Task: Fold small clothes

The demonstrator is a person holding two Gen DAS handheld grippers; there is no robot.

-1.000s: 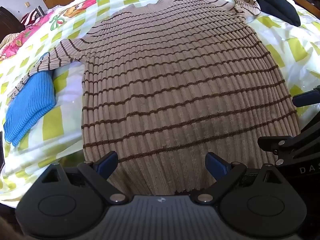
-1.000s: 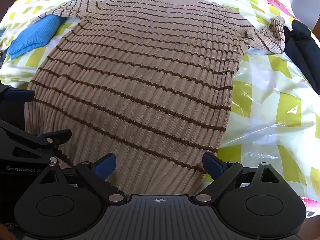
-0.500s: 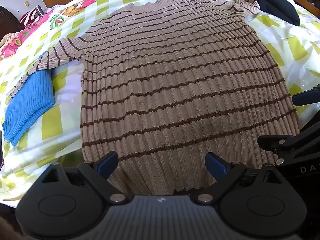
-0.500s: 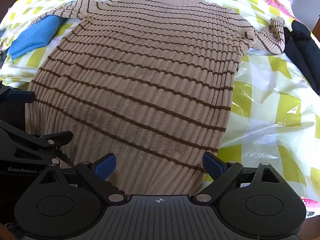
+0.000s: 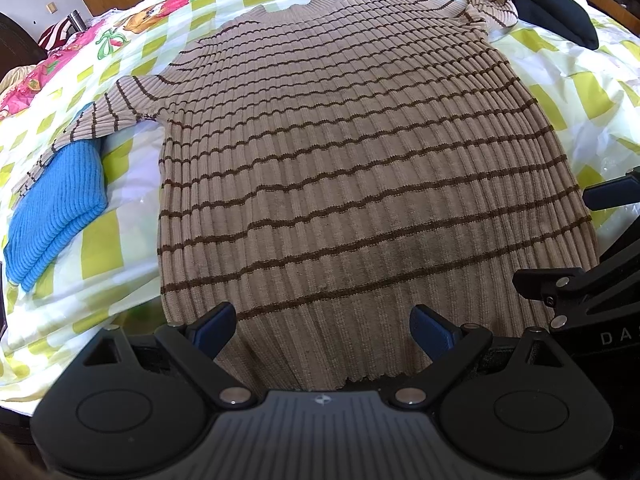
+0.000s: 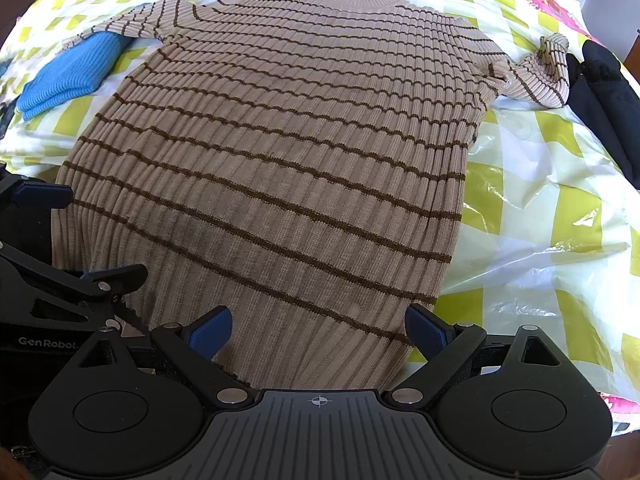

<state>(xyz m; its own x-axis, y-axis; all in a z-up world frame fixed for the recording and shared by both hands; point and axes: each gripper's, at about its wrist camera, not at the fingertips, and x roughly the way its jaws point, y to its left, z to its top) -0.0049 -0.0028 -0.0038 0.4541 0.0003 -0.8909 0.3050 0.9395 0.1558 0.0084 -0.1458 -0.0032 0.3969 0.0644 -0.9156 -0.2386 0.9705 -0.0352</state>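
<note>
Bed (image 5: 560, 92) with a yellow-checked sheet under clear plastic. Nearest, left gripper (image 5: 324, 326) and right gripper (image 6: 318, 330) side by side over the hem, fingers spread wide, holding nothing. Beyond, striped sweater (image 5: 340, 168) spread flat, collar far. Left, blue knit (image 5: 56, 208) under a sleeve; far right, black garment (image 6: 608, 96).

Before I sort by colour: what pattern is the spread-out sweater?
The sweater is tan ribbed knit with thin dark brown horizontal stripes; right wrist view shows it best.
</note>
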